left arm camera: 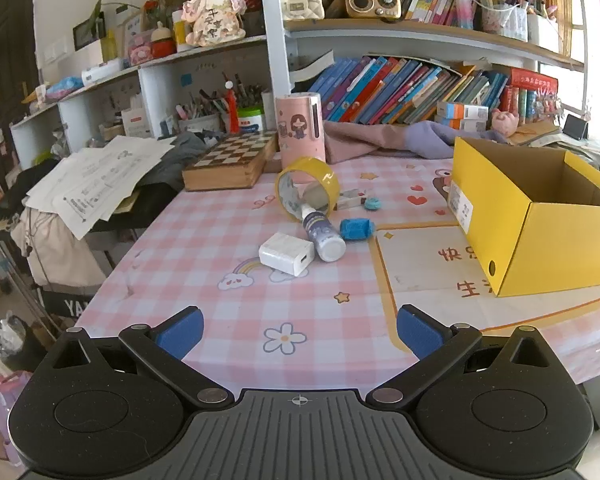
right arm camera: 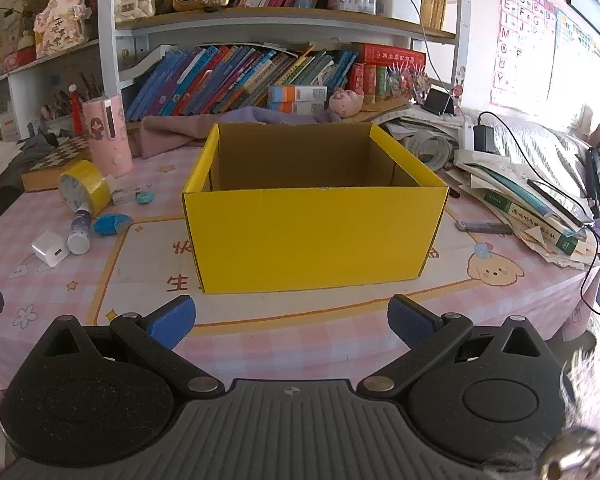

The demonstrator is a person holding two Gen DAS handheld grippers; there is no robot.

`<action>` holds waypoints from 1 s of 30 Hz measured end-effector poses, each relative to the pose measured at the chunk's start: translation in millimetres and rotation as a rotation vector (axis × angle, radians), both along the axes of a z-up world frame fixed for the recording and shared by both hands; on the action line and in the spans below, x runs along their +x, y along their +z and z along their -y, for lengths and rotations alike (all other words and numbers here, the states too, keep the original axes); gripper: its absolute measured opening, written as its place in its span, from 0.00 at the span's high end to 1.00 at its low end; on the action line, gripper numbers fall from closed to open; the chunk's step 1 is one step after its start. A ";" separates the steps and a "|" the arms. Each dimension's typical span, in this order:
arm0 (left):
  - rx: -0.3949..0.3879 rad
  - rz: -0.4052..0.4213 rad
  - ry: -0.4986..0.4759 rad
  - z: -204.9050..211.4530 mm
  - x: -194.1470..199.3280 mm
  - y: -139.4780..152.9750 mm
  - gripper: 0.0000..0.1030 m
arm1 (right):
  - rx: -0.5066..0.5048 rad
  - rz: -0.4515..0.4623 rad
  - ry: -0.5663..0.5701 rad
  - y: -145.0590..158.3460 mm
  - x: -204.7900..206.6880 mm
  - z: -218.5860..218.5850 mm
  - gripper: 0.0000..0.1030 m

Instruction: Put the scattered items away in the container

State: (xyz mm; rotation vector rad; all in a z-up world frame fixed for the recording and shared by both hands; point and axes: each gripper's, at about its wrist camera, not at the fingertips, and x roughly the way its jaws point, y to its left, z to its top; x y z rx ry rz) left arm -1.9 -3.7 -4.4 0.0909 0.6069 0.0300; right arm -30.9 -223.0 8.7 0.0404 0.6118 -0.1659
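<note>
Both my claws, the left claw (left arm camera: 300,330) and the right claw (right arm camera: 291,320), gape wide and empty above the table's near edge. The yellow box (right arm camera: 316,236) sits open-topped mid-table for easy dropping; charger (left arm camera: 287,254), bottle (left arm camera: 323,236) and tape roll (left arm camera: 306,188) lie clustered beside its left wall.

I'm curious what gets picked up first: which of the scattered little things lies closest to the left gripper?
The white cube-shaped plug charger. It sits nearer the open left gripper than the small white bottle beside it.
</note>
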 end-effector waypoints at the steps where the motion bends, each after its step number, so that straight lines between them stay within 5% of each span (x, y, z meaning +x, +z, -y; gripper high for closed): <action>1: -0.001 0.001 -0.001 0.0 -0.5 -0.5 0.00 | -0.001 0.001 0.002 0.2 -0.5 -0.4 0.00; 30: 0.009 -0.001 -0.028 -3.9 -5.3 -3.2 0.00 | -0.021 -0.003 0.036 -0.5 -1.0 -13.3 0.00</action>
